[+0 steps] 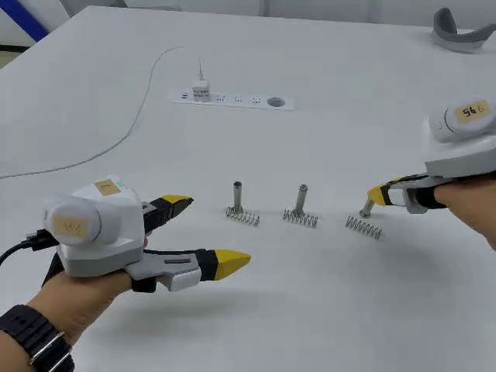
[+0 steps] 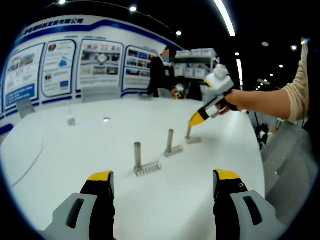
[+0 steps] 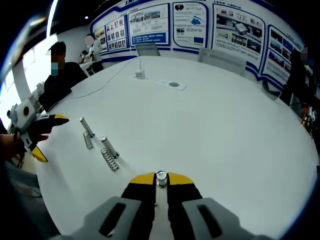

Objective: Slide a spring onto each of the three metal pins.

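Observation:
Three upright metal pins stand in a row on the white table: left pin (image 1: 237,196), middle pin (image 1: 301,199), right pin (image 1: 366,208). A spring lies flat in front of each: left spring (image 1: 242,216), middle spring (image 1: 301,219), right spring (image 1: 364,227). My right gripper (image 1: 375,195) is shut on the right pin's top (image 3: 161,176), whose head shows between the yellow tips of that gripper (image 3: 161,182). My left gripper (image 1: 205,232) hovers open in front of the left pin (image 2: 137,154), its jaws wide apart and holding nothing (image 2: 163,177).
A white power strip (image 1: 232,99) with a plugged-in adapter lies farther back, and its grey cable (image 1: 132,128) curves off to the left. A grey curved object (image 1: 461,35) sits at the far right corner. People stand beyond the table (image 3: 60,65).

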`<action>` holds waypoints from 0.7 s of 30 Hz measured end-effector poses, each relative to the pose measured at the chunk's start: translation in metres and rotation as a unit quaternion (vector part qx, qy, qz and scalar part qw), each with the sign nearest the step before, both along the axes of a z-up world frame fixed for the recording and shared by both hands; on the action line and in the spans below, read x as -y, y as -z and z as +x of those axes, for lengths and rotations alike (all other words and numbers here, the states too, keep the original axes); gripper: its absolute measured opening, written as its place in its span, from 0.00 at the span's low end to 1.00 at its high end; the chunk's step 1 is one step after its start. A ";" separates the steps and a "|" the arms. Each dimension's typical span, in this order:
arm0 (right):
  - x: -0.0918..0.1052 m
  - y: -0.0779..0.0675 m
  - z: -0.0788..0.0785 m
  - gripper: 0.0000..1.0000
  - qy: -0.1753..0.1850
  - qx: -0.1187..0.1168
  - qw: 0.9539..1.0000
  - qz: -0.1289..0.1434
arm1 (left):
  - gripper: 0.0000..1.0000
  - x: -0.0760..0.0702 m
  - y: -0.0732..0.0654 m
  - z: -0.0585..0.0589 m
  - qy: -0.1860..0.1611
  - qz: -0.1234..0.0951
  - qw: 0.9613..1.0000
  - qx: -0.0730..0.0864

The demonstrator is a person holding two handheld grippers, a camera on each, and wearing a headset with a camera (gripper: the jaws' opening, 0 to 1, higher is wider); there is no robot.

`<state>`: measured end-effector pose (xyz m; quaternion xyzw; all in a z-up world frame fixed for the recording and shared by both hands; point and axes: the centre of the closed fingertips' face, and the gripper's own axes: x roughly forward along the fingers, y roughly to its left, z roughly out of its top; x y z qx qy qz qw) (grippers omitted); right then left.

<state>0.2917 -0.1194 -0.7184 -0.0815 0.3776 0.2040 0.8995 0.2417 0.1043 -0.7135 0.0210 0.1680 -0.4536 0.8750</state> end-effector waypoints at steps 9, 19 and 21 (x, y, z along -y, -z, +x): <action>-0.001 0.002 -0.001 0.09 -0.006 0.011 1.000 -0.011 | 0.82 -0.002 -0.002 0.002 -0.005 -0.002 1.000 0.001; -0.002 0.004 0.002 0.09 -0.018 0.013 1.000 -0.017 | 0.82 -0.001 -0.006 0.002 -0.005 -0.001 1.000 0.006; -0.003 0.003 0.002 0.10 -0.020 0.016 1.000 -0.016 | 0.82 -0.001 -0.006 0.003 -0.006 -0.002 1.000 0.006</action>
